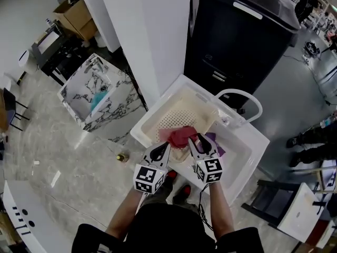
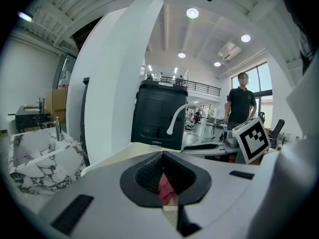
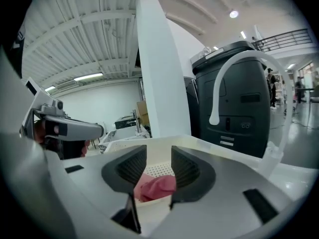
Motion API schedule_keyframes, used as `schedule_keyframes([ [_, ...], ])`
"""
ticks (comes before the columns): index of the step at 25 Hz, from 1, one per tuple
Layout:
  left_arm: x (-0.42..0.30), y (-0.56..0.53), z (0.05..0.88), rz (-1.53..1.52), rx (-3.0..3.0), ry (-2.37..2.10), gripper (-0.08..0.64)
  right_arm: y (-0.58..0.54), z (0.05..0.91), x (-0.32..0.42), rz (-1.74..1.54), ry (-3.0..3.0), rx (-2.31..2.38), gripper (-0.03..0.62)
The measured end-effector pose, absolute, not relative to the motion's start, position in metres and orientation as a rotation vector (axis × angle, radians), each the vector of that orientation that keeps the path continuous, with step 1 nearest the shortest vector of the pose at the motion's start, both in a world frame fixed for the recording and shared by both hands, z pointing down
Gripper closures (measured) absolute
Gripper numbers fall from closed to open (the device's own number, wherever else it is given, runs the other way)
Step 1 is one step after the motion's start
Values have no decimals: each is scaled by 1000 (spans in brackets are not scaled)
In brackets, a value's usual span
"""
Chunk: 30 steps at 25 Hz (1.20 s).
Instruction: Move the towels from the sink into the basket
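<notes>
A red towel point(image 1: 180, 136) lies bunched over the near rim of the cream perforated basket point(image 1: 184, 112), which sits in the left part of the white sink point(image 1: 247, 152). A purple towel point(image 1: 215, 141) lies in the sink just right of it. My left gripper point(image 1: 164, 145) is at the red towel's left edge. In the left gripper view its jaws point(image 2: 162, 156) meet at the tips with red cloth point(image 2: 164, 185) pinched between the pads. My right gripper point(image 1: 194, 138) is at the towel's right side. It point(image 3: 158, 158) stands open, and the red towel point(image 3: 157, 185) lies beyond the gap, untouched.
A white arched faucet point(image 1: 247, 96) stands at the sink's far right. Behind the sink are a tall black machine point(image 1: 237, 30) and a white pillar point(image 1: 147, 30). A marble basin point(image 1: 100, 96) stands to the left. A person point(image 2: 241, 103) stands beyond the sink.
</notes>
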State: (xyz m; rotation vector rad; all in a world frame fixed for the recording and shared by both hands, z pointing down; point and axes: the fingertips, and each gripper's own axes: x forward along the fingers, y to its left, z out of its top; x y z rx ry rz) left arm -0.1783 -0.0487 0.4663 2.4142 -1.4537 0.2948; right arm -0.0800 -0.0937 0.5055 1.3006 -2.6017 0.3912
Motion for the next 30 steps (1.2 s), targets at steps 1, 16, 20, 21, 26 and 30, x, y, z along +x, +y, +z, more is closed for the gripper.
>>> schedule_keyframes([
  [1,-173,-49,466,296,2425,-1438,555,-92,502,-74,390,-2601,1328,423],
  [16,-68,-43,460,327,2623,-1114,555,-44,484,62,331,-2360,1802,545],
  [20,-40,-34,464,349,2653,-1030,555,-25,493,90,360,-2286,1874,548],
  [21,-35,-32,466,356,2658,-1009,555,-20,497,95,369,-2269,1886,549],
  [26,-12,-19,480,397,2662,-934,555,-1,515,111,424,-2219,1905,549],
  [30,-4,-11,498,435,2640,-900,555,9,537,111,480,-2204,1881,549],
])
